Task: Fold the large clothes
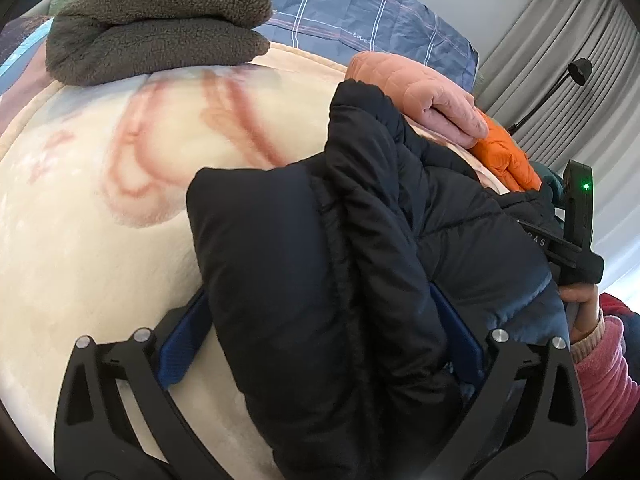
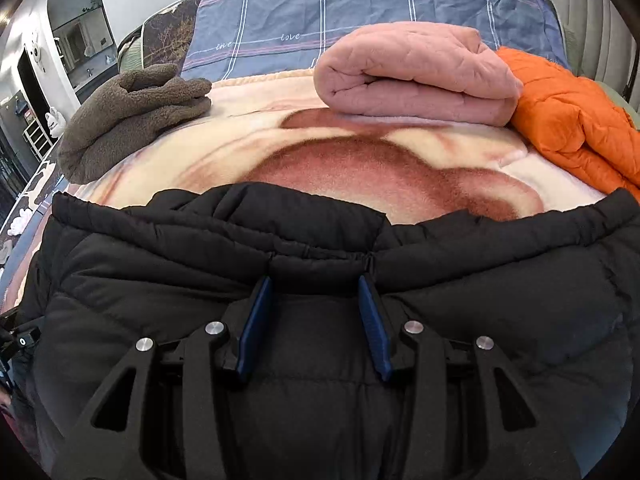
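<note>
A black puffer jacket (image 1: 360,240) lies bunched on a cream blanket (image 1: 100,220) on a bed. My left gripper (image 1: 320,340) has its blue pads (image 1: 180,344) wide apart around a thick fold of the jacket; the right pad is partly hidden by the cloth. In the right wrist view the jacket (image 2: 500,300) lies spread out, its hem toward the far side. My right gripper (image 2: 316,320) rests on the jacket, its blue pads (image 2: 256,324) a hand's width apart with a ridge of cloth between them.
A folded brown fleece (image 2: 132,116) lies at the far left, a folded pink quilted garment (image 2: 412,76) at the far middle, an orange puffer jacket (image 2: 572,120) at the far right. A blue plaid duvet (image 2: 360,8) lies behind. Grey curtains (image 1: 560,60) and a lamp (image 1: 580,72) stand at the right.
</note>
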Tool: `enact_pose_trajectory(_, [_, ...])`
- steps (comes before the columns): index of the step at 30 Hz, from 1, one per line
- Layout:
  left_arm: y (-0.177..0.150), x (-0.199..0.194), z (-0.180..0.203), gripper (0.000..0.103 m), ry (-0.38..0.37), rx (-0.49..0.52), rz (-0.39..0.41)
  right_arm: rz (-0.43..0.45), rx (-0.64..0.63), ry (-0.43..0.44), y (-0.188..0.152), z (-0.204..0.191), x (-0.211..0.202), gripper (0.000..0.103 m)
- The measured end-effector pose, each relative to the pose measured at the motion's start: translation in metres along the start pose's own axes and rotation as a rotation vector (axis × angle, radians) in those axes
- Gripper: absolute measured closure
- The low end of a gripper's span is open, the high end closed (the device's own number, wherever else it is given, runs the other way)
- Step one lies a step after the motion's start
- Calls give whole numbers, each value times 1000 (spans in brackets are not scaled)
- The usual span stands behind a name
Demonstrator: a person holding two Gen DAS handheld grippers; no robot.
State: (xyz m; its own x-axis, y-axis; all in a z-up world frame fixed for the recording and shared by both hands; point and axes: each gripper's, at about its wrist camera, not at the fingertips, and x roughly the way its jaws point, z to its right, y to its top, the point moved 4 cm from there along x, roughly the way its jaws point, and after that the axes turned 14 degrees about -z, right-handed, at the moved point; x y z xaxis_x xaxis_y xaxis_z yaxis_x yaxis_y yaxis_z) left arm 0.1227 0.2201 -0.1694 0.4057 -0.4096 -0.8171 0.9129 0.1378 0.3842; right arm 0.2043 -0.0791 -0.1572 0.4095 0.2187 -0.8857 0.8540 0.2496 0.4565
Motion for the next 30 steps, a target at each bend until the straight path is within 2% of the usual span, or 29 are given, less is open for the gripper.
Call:
enact_pose_trajectory(3, [-2,-4,-1,3,-3,-5,10,-8,-13,-21,2,-2,-4,57])
enact_pose_trajectory(5, [-3,-8,-2,8,1,-10,19,-30,5,-33,6,-3,-13,55])
enact_pose_trajectory(9, [-6,-16,-6,17,-27,-20,33,11,31,66,12,-12,-37,54])
enact_pose_trajectory(11, [-6,-16,-7,27,-51,-21,31,-7,-14,34,9,-20,-26,49])
enact_pose_trajectory(13, [-5,-17,-6,33,-103,-23,29,4,-54,-1,2,-22,-3,48])
enact_pose_trajectory(15, [-3,-17,-3,43,-161,-29,24,20,-50,-8,-1,-22,-1,48])
enact_pose_trajectory(17, [0,-17,-2,47,-184,-41,13,26,-56,-15,-2,-22,-1,48])
enact_pose_trajectory(21, [10,-26,6,51,-217,-47,16,34,-66,-12,-2,-22,-4,48])
enact_pose_trajectory(24, [18,-41,25,51,-212,3,21,36,-63,5,-6,-21,-15,45])
enact_pose_trajectory(26, [21,-51,36,50,-197,39,25,60,-18,4,-14,-13,-34,43])
enact_pose_trajectory(30, [31,-64,61,50,-148,101,-8,152,-34,109,-53,-15,-88,42])
